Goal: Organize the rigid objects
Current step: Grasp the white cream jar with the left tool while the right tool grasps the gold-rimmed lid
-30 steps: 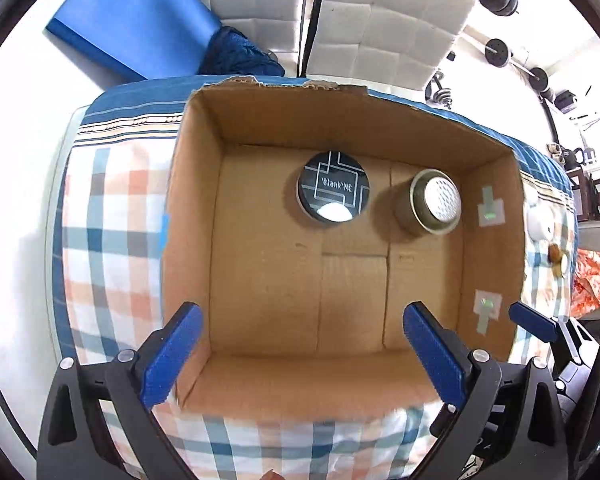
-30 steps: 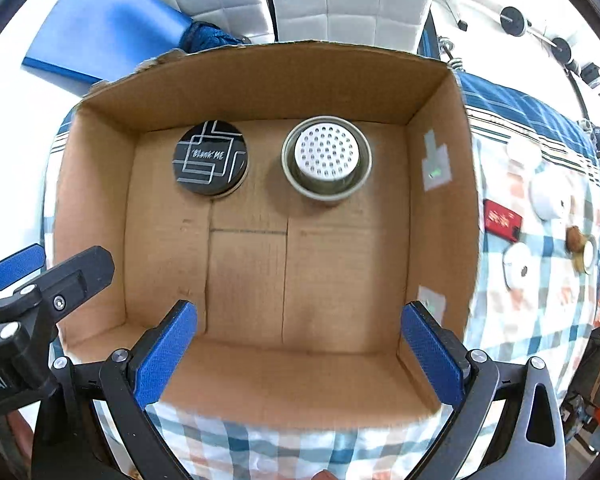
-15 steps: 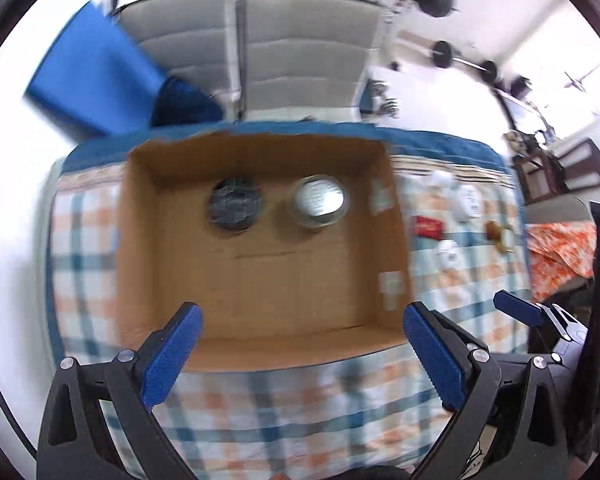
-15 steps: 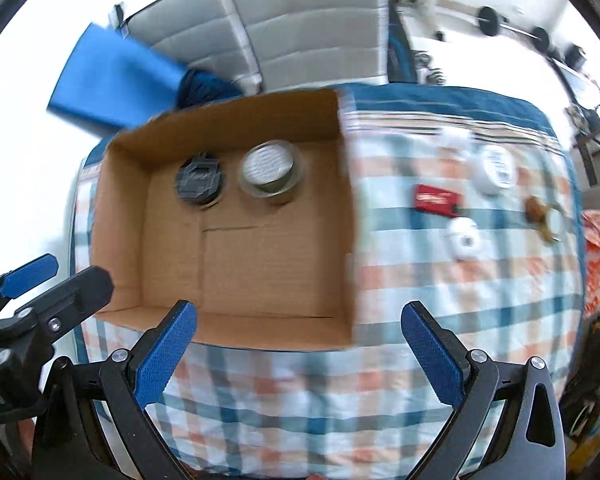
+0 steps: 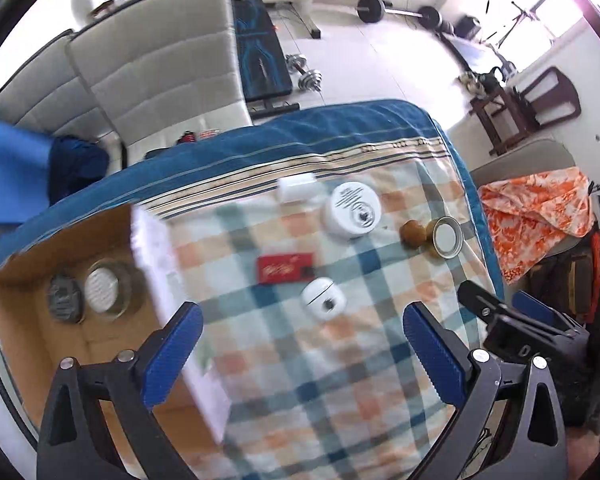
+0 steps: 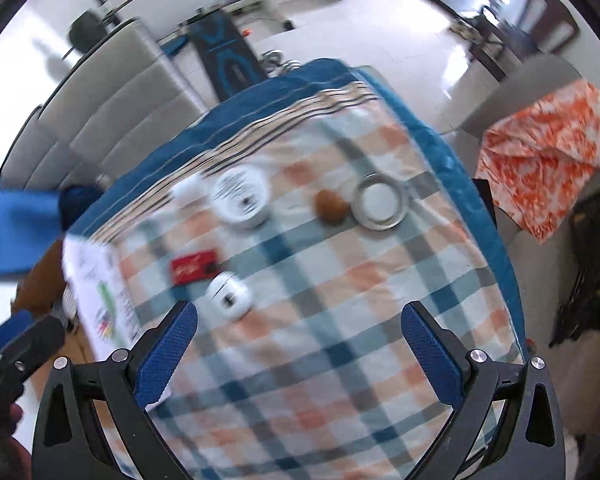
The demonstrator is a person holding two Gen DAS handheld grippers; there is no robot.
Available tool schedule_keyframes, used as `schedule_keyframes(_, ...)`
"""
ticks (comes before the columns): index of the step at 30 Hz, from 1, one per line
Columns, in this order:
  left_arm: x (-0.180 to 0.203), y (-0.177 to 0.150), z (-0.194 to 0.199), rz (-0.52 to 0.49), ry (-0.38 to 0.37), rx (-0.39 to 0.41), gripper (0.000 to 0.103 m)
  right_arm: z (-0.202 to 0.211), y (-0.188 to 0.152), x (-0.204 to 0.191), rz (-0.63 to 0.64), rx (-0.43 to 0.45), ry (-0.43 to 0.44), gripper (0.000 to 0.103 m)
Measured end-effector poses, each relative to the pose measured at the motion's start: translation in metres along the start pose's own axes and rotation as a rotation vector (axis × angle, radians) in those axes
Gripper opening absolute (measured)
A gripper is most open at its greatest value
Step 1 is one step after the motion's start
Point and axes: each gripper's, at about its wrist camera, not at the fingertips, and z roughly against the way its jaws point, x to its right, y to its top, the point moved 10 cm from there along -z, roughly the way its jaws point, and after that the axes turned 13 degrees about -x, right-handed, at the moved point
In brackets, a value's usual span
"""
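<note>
On the checked cloth (image 5: pixel 340 380) lie a red flat box (image 5: pixel 286 268), a small white round case (image 5: pixel 323 299), a large white jar (image 5: pixel 352 209), a white block (image 5: pixel 296 188), a brown ball (image 5: pixel 413 233) and a metal lid (image 5: pixel 446 237). The cardboard box (image 5: pixel 28 344) at the left holds a black tin (image 5: pixel 63 299) and a metal can (image 5: pixel 102 289). My left gripper (image 5: pixel 303 344) is open above the cloth, empty. My right gripper (image 6: pixel 300 340) is open too, with the white case (image 6: pixel 229 295), red box (image 6: pixel 194 266), jar (image 6: pixel 242 196), ball (image 6: pixel 331 207) and lid (image 6: pixel 378 202) ahead.
Grey cushioned seats (image 5: pixel 156 60) stand behind the table, a blue mat (image 5: pixel 8 176) at the left. An orange patterned cloth (image 5: pixel 540 212) drapes a chair at the right. Barbells and dumbbells (image 5: pixel 308 74) lie on the floor beyond.
Both grippers have pulled up and swung right, away from the cardboard box, so the loose items on the cloth now fill the views. Both stay open and empty.
</note>
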Motion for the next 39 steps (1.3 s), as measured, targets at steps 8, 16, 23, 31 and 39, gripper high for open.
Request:
schedule_keyframes(8, 0.041, 0.061, -0.087, -0.026, 0.060, -0.120, 0.103, -0.062, 0.069, 0.067, -0.125, -0.063, 0.009, 0.103)
schedule_keyframes(16, 0.051, 0.093, -0.134, -0.041, 0.093, -0.190, 0.103, -0.119, 0.098, 0.082, -0.172, -0.157, 0.041, 0.101)
schedule_keyframes(23, 0.054, 0.105, -0.162, -0.057, 0.110, -0.262, 0.102, -0.151, 0.104, 0.076, -0.201, -0.215, 0.083, 0.080)
schedule_keyframes(31, 0.046, 0.102, -0.172, -0.073, 0.134, -0.271, 0.066, -0.158, 0.101, 0.080, -0.188, -0.234, 0.048, 0.069)
schedule_keyframes(39, 0.051, 0.043, -0.166, -0.121, 0.095, -0.305, 0.066, -0.155, 0.047, 0.098, -0.093, -0.318, 0.012, 0.069)
